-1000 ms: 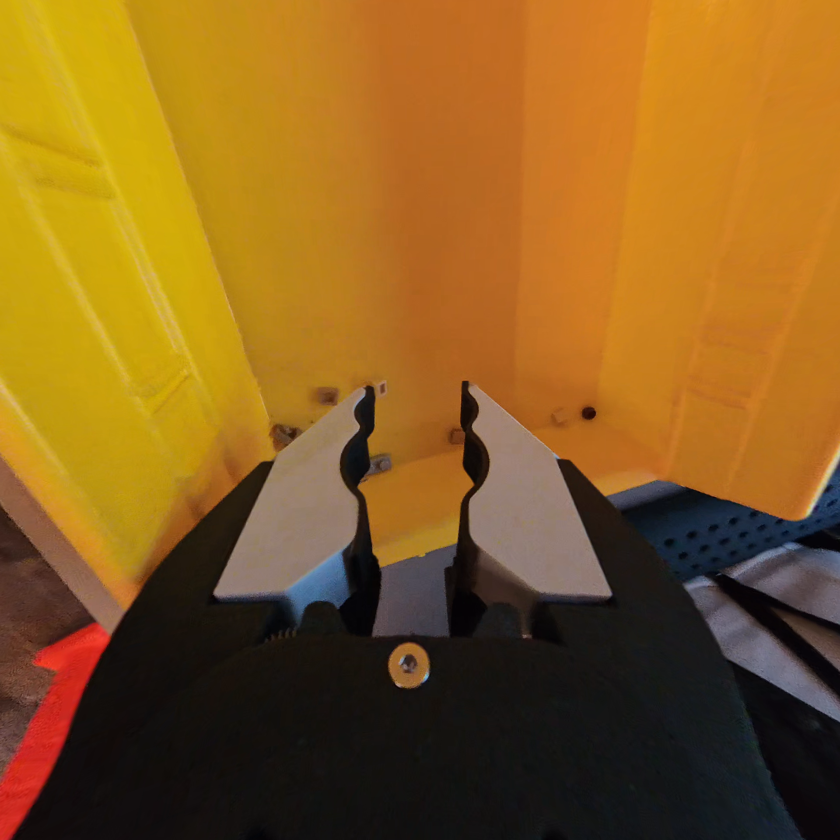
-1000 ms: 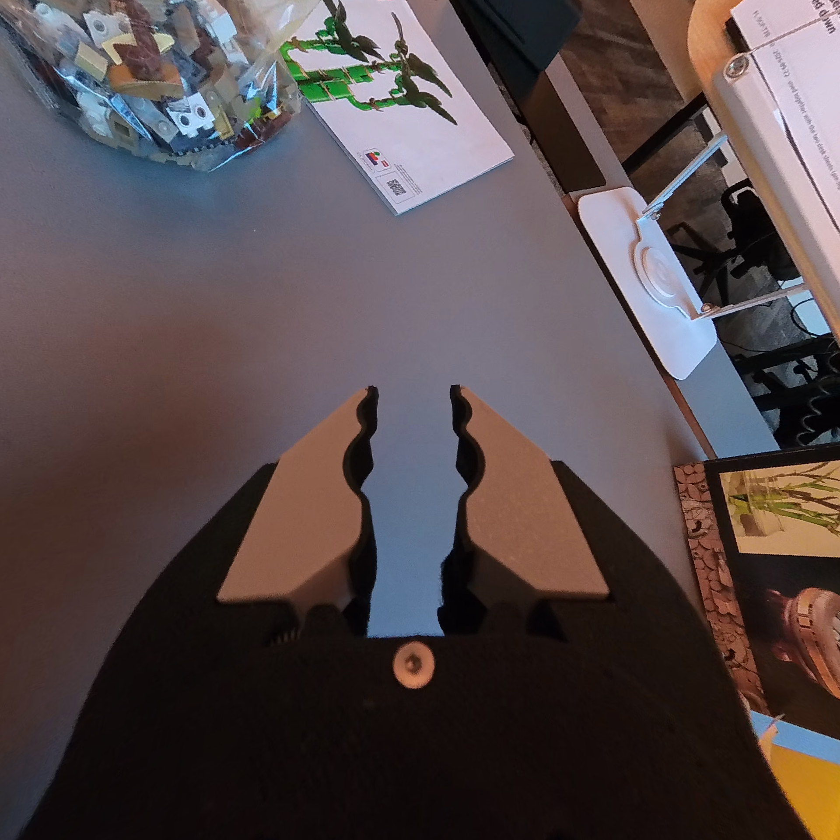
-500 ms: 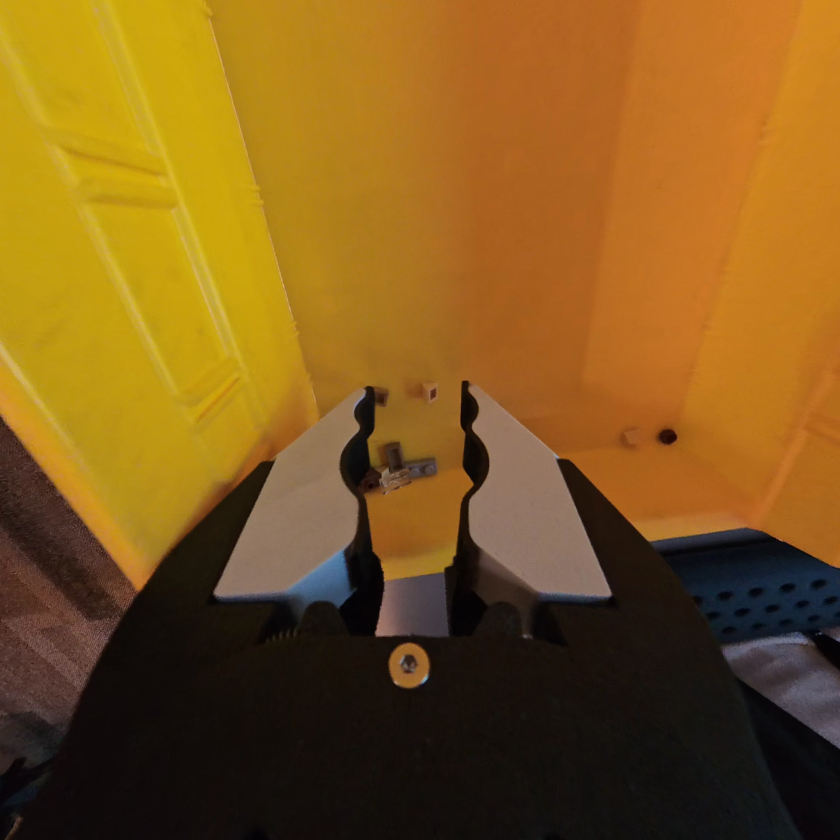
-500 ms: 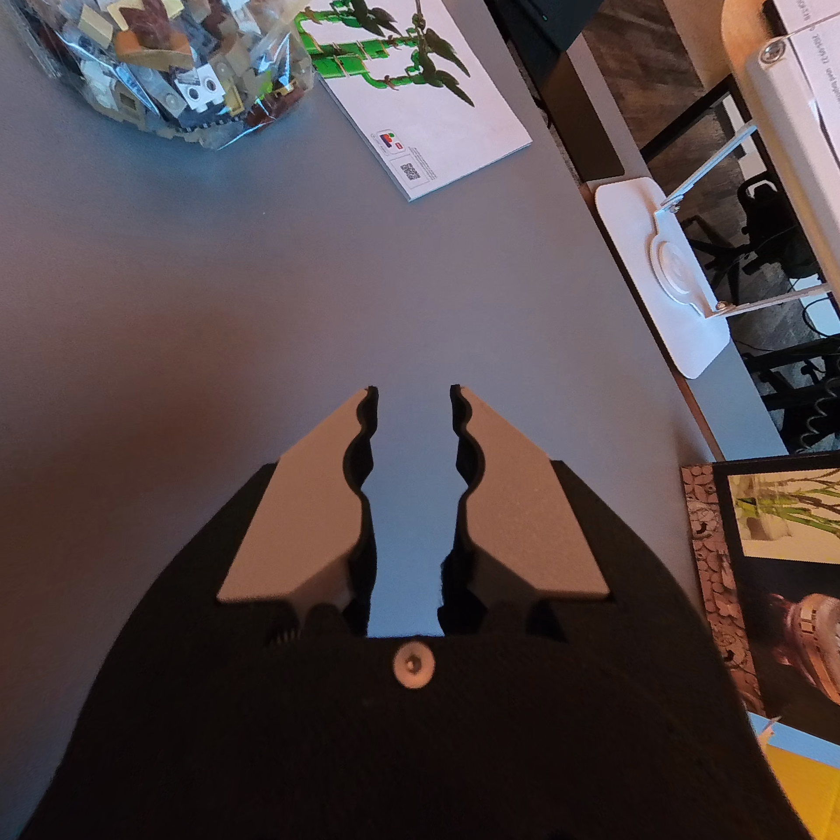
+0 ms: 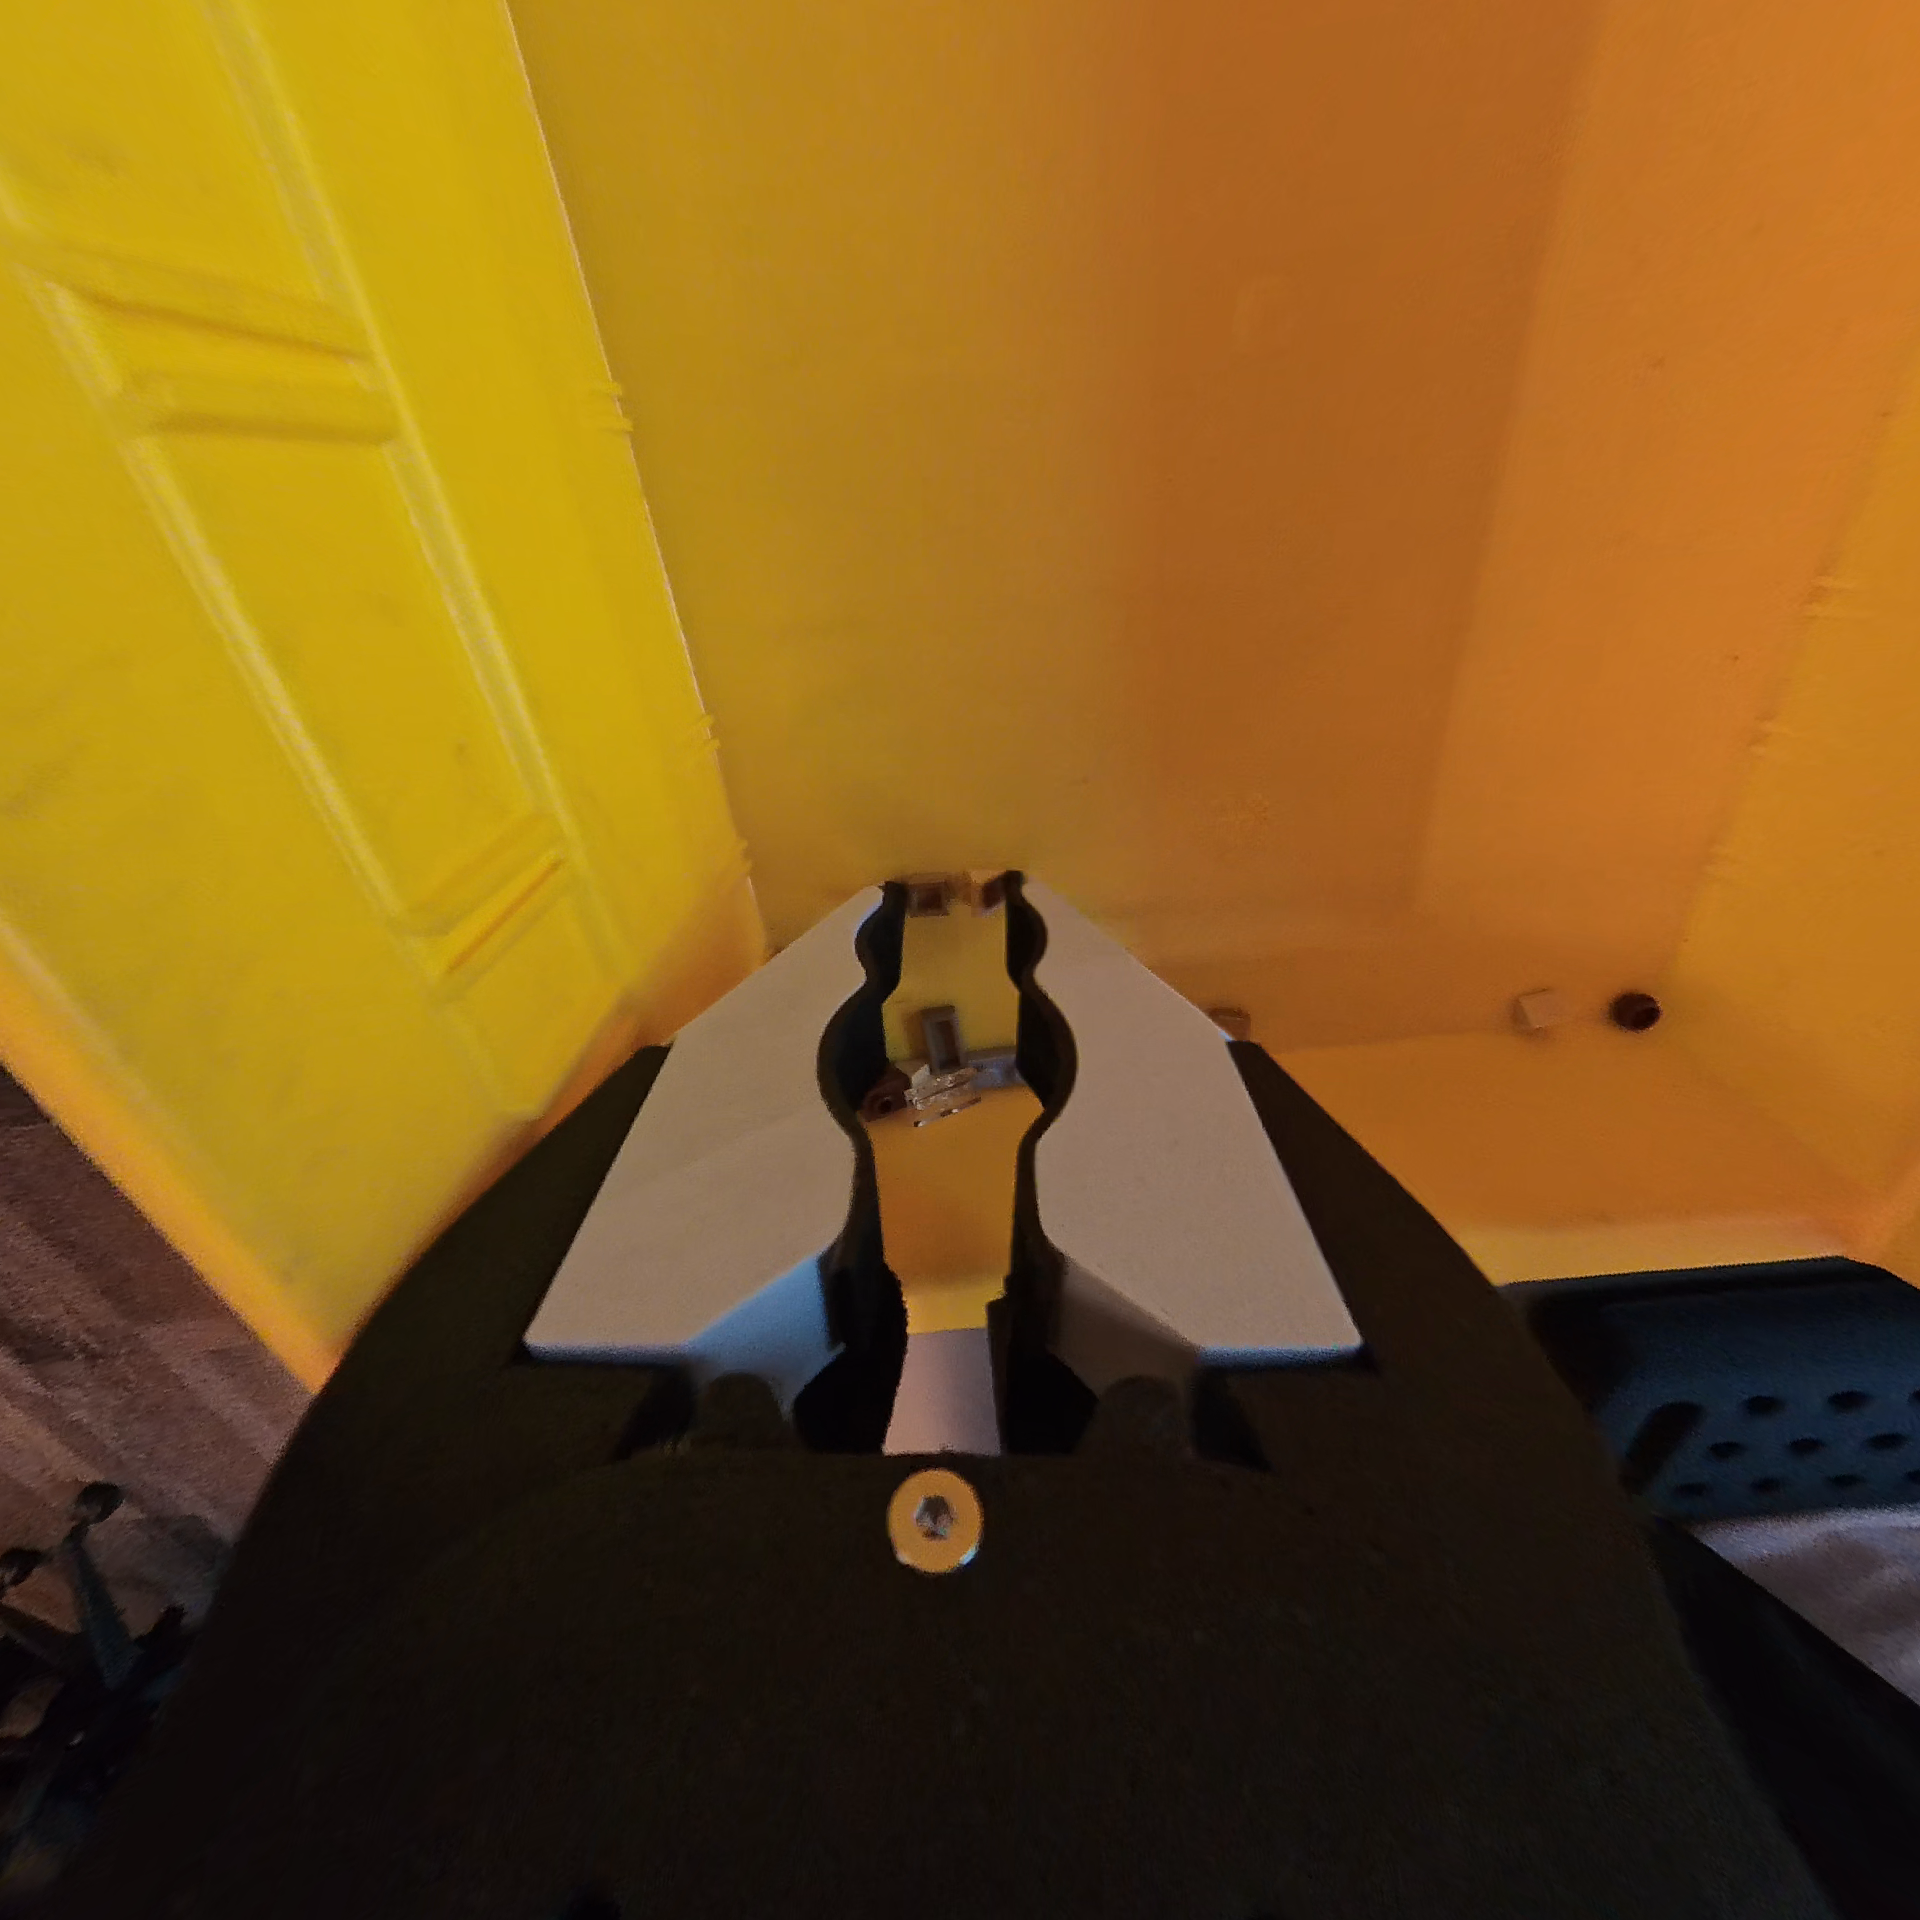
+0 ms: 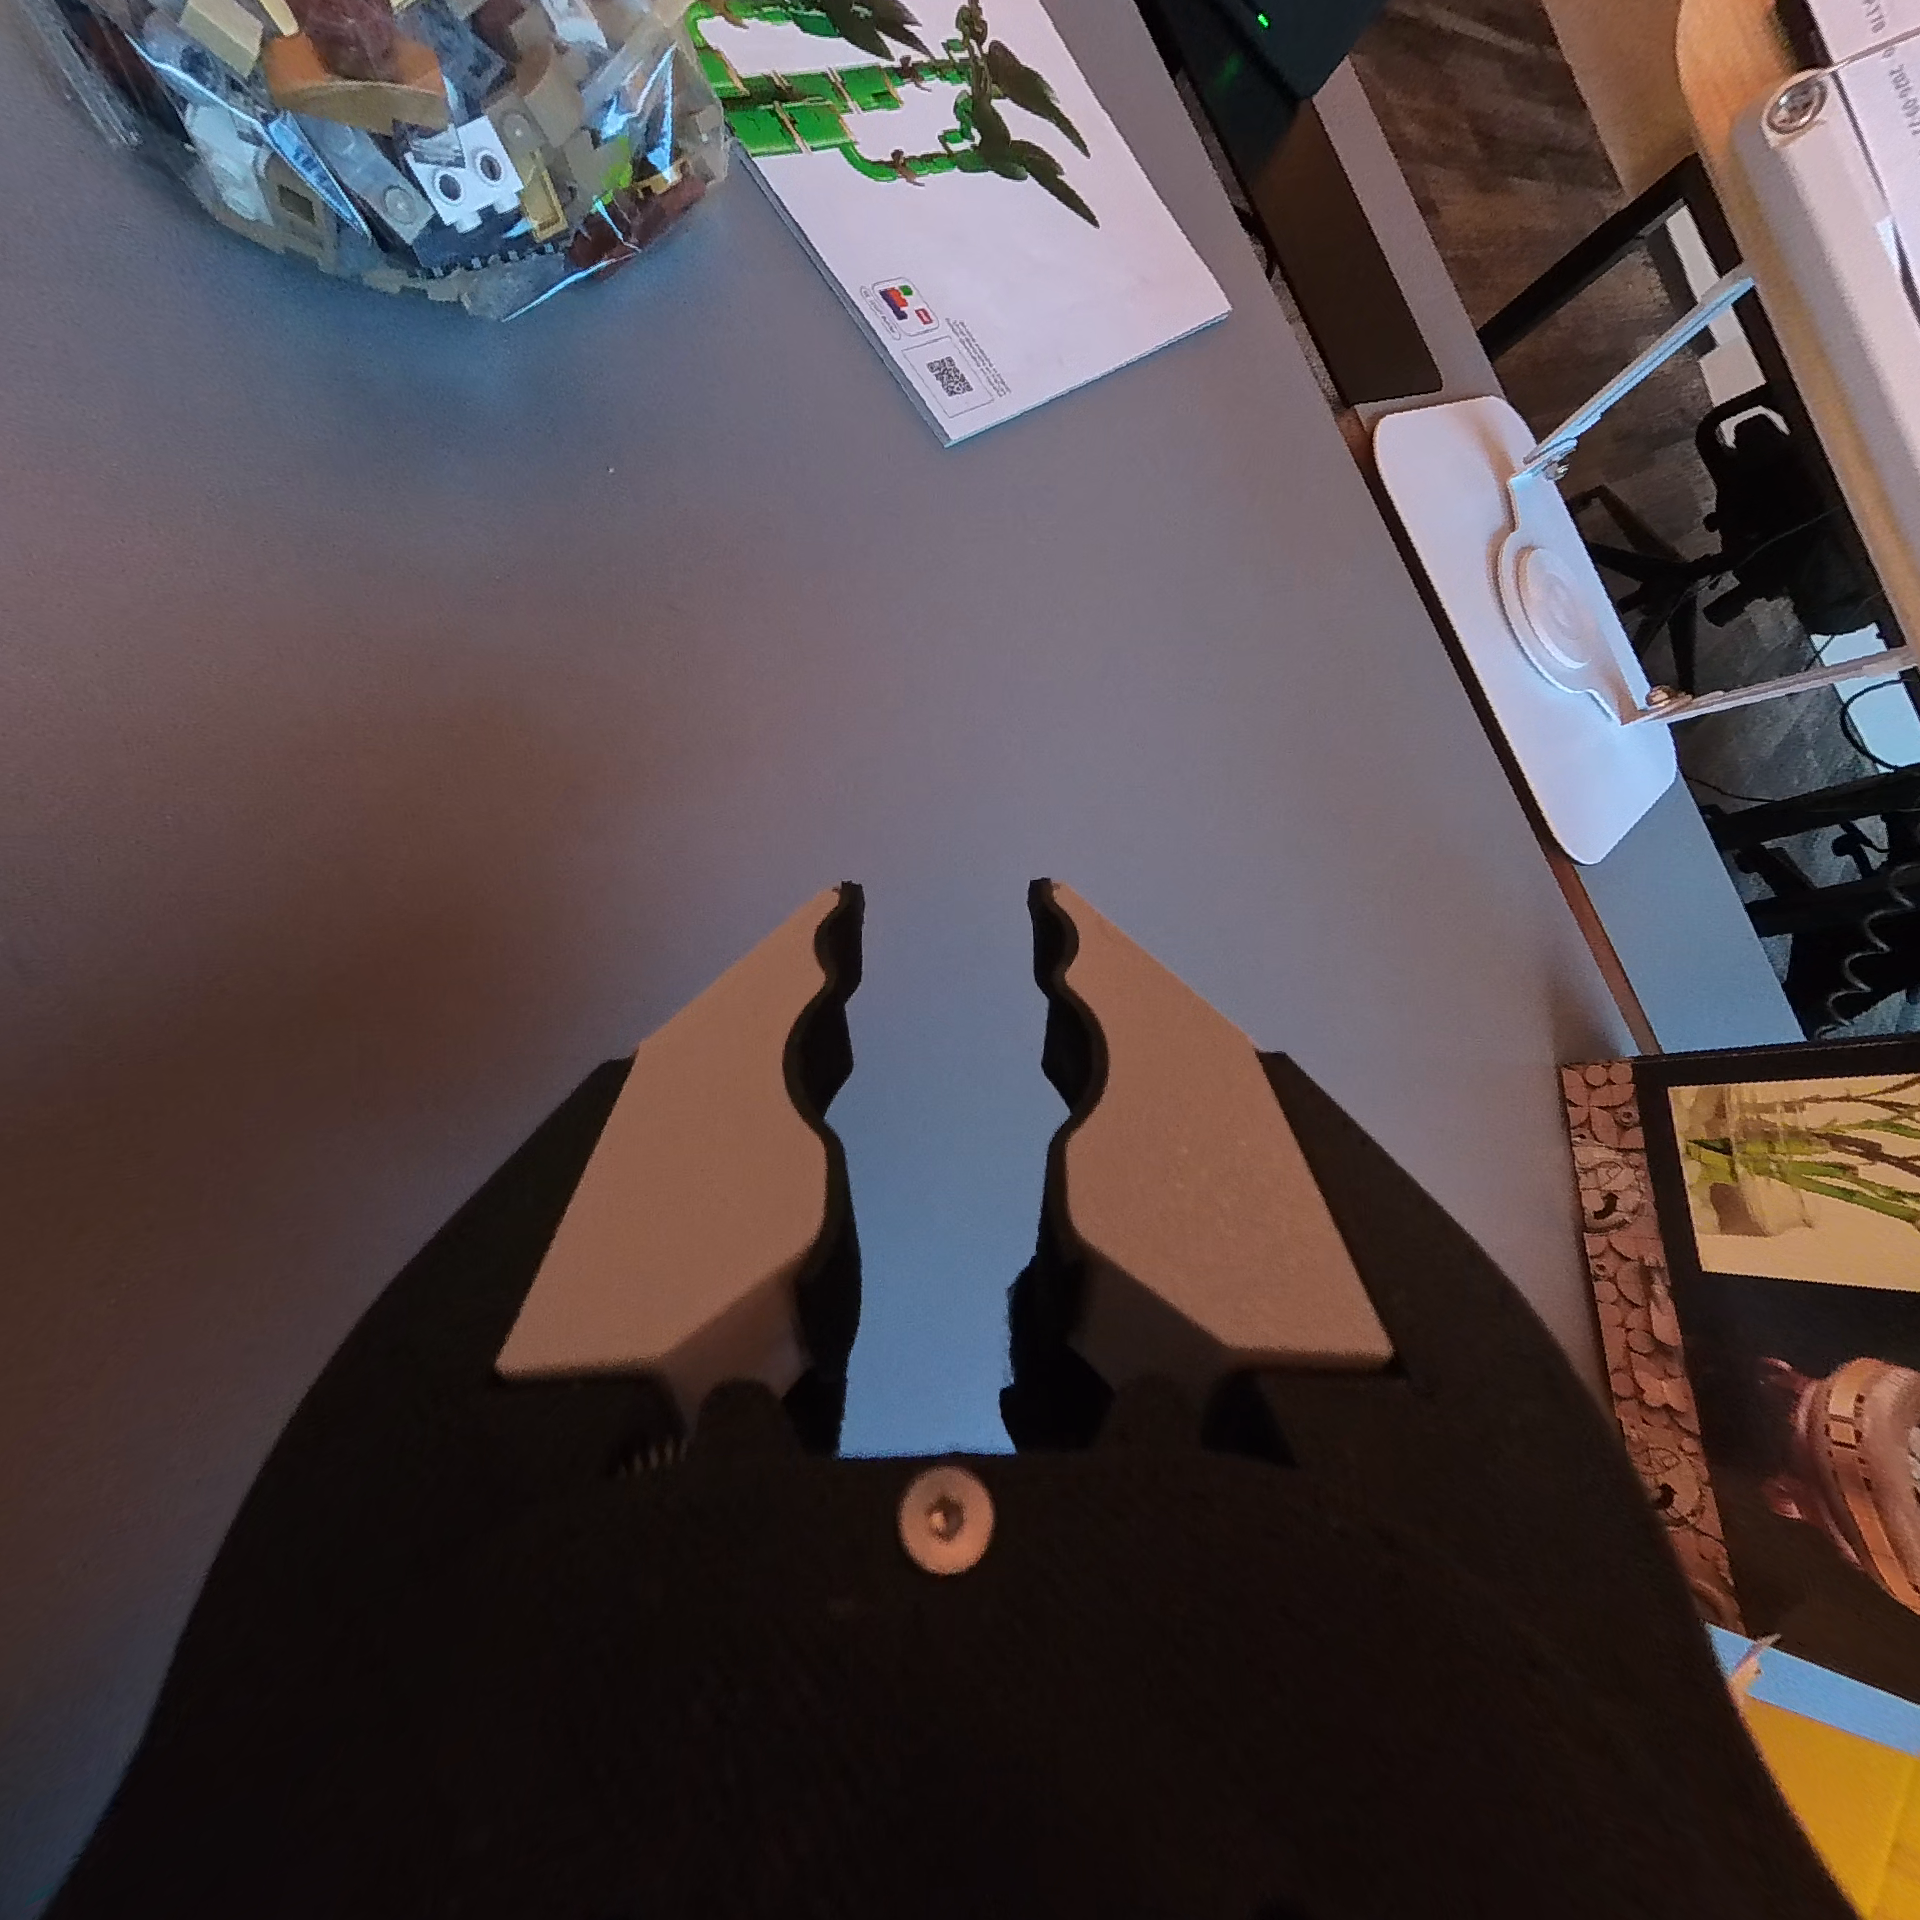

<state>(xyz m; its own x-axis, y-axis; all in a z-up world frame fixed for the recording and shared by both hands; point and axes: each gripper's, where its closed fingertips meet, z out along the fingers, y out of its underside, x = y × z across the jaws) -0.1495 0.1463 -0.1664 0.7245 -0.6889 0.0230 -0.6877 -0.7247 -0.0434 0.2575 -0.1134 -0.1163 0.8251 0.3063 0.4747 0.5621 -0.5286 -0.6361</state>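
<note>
Left wrist view: left tool [image 5: 951, 894] part open, empty, nosed into the yellow bin [image 5: 1039, 468]; loose small pieces [image 5: 940, 1091] on bin floor between its fingers, ungripped.
Right wrist view: right tool [image 6: 945, 888] part open, empty, above bare desk [image 6: 520, 675]; bag of bricks [image 6: 395, 135] and booklet [image 6: 977, 229] well beyond the tips, bag unopened.

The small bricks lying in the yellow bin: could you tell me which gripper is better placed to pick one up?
Left, probably. The left gripper is open and points into the yellow bin, with small bricks visible between its fingers. The right gripper, also open, hangs over bare grey table, with no bin ahead.
</note>
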